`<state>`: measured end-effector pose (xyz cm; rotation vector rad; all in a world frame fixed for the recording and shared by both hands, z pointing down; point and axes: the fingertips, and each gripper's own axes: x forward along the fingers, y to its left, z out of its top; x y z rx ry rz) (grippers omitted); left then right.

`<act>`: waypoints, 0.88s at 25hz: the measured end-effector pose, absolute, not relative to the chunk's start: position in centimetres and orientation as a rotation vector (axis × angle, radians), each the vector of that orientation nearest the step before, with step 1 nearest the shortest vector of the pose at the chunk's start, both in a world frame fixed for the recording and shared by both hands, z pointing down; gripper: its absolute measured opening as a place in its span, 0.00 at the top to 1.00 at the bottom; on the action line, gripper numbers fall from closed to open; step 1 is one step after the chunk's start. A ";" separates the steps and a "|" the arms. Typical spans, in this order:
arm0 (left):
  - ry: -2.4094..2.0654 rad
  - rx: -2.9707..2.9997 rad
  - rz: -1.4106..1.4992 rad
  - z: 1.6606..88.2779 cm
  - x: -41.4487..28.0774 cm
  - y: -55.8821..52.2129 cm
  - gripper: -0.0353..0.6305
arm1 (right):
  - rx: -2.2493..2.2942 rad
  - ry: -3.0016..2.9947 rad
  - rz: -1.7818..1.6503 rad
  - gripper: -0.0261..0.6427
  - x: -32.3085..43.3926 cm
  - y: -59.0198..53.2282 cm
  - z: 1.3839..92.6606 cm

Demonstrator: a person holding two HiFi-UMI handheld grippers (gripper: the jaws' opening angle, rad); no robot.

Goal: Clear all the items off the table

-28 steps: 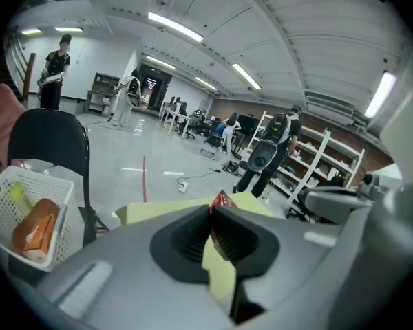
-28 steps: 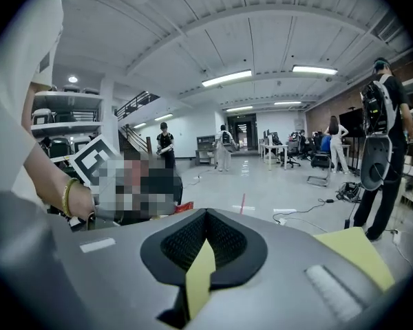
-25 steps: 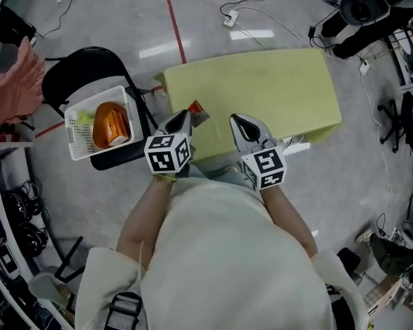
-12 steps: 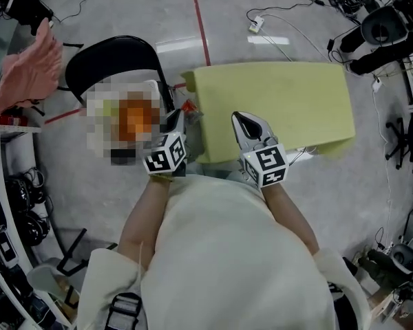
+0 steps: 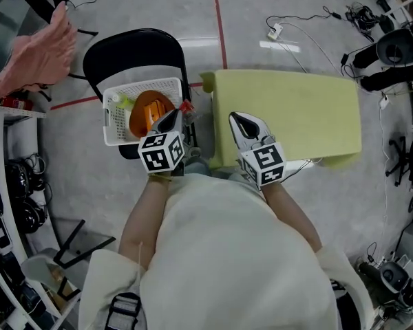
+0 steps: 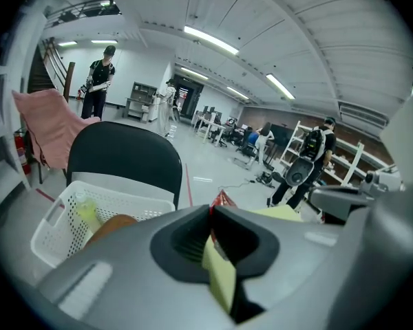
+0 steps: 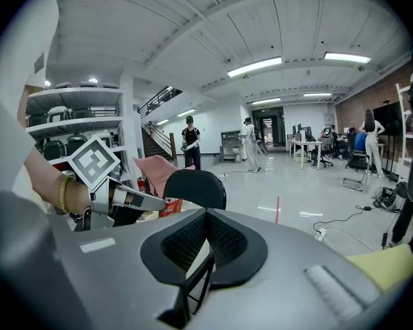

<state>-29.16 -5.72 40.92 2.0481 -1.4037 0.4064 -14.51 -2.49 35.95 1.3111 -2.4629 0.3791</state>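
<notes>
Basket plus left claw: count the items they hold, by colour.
Orange item, in basket: 1
Yellow-green bottle, in basket: 1
Red packet, in left claw: 1
Total: 3

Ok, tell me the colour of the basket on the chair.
White; the plastic basket shows best in the head view.
</notes>
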 end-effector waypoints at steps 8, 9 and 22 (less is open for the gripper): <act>-1.458 1.970 0.417 42.6 -34.6 -6.5 0.91 | 1.174 -2.502 0.382 0.97 -20.6 -4.5 36.7; -1.464 1.954 0.415 42.9 -35.3 -6.6 0.91 | 1.159 -2.505 0.384 0.97 -21.2 -4.7 36.8; -1.527 1.788 0.414 46.9 -42.1 -8.3 0.91 | 1.036 -2.519 0.404 0.97 -27.1 -7.6 38.1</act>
